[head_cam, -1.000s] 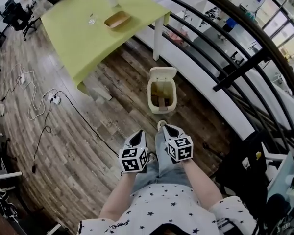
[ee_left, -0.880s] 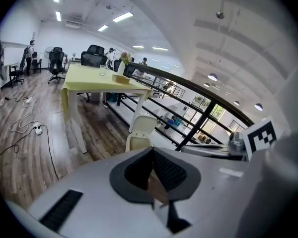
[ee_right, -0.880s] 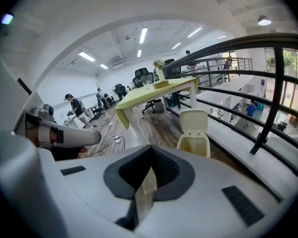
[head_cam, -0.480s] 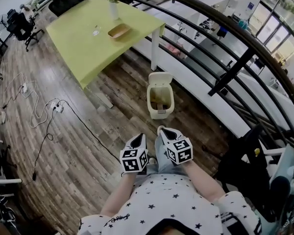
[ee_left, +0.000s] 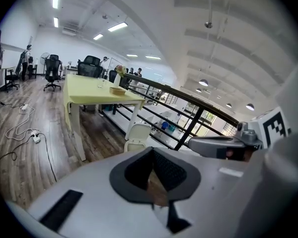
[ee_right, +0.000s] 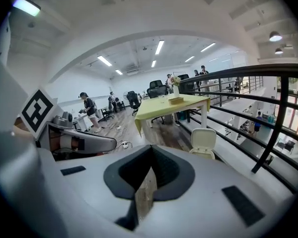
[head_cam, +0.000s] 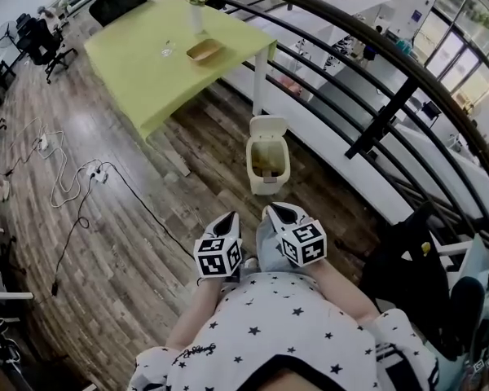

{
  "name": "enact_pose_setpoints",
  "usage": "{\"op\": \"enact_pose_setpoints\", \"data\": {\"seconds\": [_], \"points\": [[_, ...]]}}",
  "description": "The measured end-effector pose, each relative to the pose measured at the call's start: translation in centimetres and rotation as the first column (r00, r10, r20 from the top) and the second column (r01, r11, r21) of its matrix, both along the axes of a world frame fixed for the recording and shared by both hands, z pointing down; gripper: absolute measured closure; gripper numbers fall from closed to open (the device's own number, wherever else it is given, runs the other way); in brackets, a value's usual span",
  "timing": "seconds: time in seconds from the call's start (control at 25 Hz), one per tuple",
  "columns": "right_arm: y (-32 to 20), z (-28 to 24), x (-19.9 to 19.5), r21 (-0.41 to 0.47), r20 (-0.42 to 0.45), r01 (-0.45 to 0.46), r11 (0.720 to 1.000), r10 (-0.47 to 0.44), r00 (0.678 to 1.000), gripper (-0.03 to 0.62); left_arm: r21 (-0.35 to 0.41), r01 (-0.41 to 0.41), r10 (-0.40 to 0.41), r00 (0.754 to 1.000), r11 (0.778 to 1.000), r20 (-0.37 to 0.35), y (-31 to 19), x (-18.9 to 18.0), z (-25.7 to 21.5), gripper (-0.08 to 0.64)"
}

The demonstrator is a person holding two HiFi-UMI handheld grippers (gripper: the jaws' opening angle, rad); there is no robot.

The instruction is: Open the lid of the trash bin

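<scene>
A cream trash bin (head_cam: 266, 169) stands on the wood floor by the railing, its lid (head_cam: 267, 126) tipped up and its inside showing. Both grippers are held close to the person's body, well short of the bin and apart from it. The left gripper (head_cam: 227, 218) and the right gripper (head_cam: 275, 211) are shut with nothing between their jaws. The bin (ee_left: 137, 136) shows small beyond the left gripper (ee_left: 152, 150) in the left gripper view. It also appears as the bin (ee_right: 203, 142) past the right gripper (ee_right: 151, 148) in the right gripper view.
A green-topped table (head_cam: 159, 68) with a flower vase (head_cam: 197, 5) and a wooden tray (head_cam: 204, 50) stands beyond the bin. A black railing (head_cam: 375, 125) runs along the right. Cables (head_cam: 65, 177) lie on the floor at left; a dark bag (head_cam: 407, 271) sits at right.
The head view has drawn back a little, so the bin looks smaller and farther. Both grippers stay shut near the body. The lid has stayed up throughout.
</scene>
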State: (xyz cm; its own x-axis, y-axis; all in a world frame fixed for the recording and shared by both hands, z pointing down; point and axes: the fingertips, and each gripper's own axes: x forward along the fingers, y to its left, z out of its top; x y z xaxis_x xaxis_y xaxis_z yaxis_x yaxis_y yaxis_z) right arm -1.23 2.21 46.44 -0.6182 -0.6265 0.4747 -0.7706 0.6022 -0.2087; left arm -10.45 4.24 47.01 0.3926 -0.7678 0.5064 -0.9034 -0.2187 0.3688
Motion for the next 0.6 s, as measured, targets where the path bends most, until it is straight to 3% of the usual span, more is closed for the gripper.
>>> {"op": "enact_pose_setpoints", "data": {"seconds": [0.6], "points": [[1.2, -0.9, -0.2, 0.034, 0.001, 0.016, 0.999, -0.016, 1.000, 0.598, 0.023, 0.003, -0.003, 1.000, 1.000, 0.004, 0.4, -0.3, -0.5, 0.548]]}}
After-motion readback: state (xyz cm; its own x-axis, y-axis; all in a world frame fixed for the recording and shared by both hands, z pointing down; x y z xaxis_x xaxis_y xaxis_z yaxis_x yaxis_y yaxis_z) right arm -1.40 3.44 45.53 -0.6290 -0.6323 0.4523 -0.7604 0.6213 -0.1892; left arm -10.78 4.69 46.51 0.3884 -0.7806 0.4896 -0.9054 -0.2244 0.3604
